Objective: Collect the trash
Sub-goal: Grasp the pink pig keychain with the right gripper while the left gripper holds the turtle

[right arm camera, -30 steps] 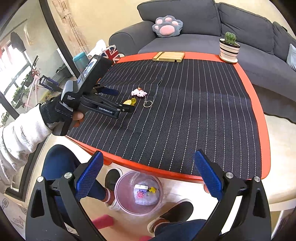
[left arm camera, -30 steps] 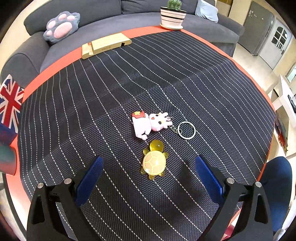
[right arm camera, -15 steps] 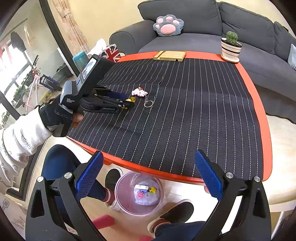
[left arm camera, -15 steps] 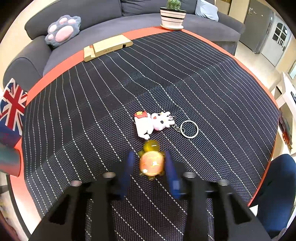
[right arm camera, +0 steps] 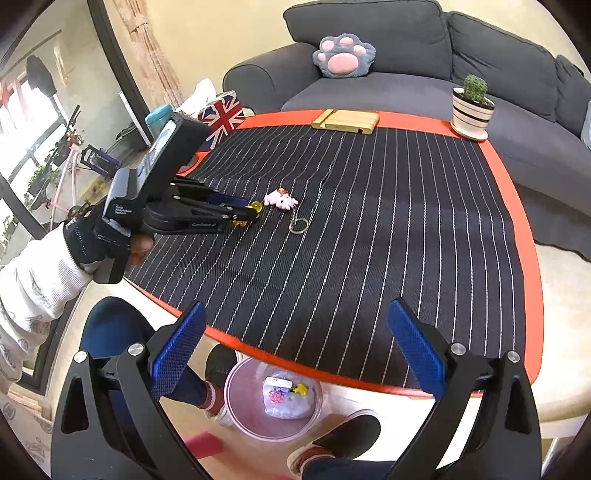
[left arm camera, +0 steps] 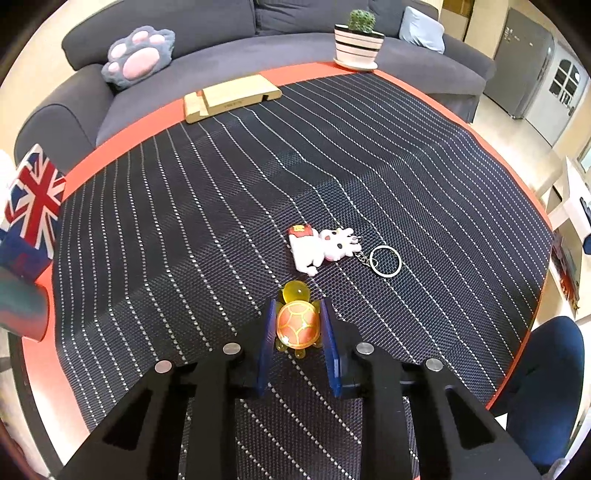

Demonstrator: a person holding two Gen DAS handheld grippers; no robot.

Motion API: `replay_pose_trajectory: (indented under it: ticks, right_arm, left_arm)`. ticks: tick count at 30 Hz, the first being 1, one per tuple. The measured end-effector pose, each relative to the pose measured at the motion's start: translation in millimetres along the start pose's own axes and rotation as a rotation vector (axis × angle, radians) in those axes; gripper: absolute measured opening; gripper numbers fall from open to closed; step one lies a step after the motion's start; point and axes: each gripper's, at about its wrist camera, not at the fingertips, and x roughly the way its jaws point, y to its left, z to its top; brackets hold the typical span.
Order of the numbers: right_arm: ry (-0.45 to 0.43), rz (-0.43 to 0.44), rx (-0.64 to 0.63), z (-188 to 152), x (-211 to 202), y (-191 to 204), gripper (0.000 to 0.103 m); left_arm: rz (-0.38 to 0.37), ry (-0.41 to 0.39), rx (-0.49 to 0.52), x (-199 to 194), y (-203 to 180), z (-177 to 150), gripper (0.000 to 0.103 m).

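Both blue pads of the left gripper (left arm camera: 298, 325) pinch the yellow turtle toy (left arm camera: 297, 324) on the tabletop (left arm camera: 221, 206), head pointing far, long axis near-to-far; right gripper (right arm camera: 295, 343) jaws gape wide.

- Left wrist view: low and close over the counter (left arm camera: 147, 229), facing the sofa (left arm camera: 221, 22) along its own tongs (left arm camera: 298, 325).
- Right wrist view: higher, back beyond the counter's near edge, facing the same sofa.
- Shared: counter, keychain (left arm camera: 325, 249) (right arm camera: 281, 198), cactus pot (left arm camera: 357, 46) (right arm camera: 472, 112).
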Motion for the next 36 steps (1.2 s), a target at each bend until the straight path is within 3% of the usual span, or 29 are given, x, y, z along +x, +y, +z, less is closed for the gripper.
replay_pose_trajectory:
  ticks: [17, 36]
  right_arm:
    - [0.036, -0.004, -0.126, 57, 48, 14, 0.097]
    - [0.151, 0.010, -0.317, 107, 140, 31, 0.093]
  left_arm:
    - [0.002, -0.028, -0.058, -23, 23, -5, 0.024]
    - [0.006, -0.036, -0.102, -29, 45, -17, 0.024]
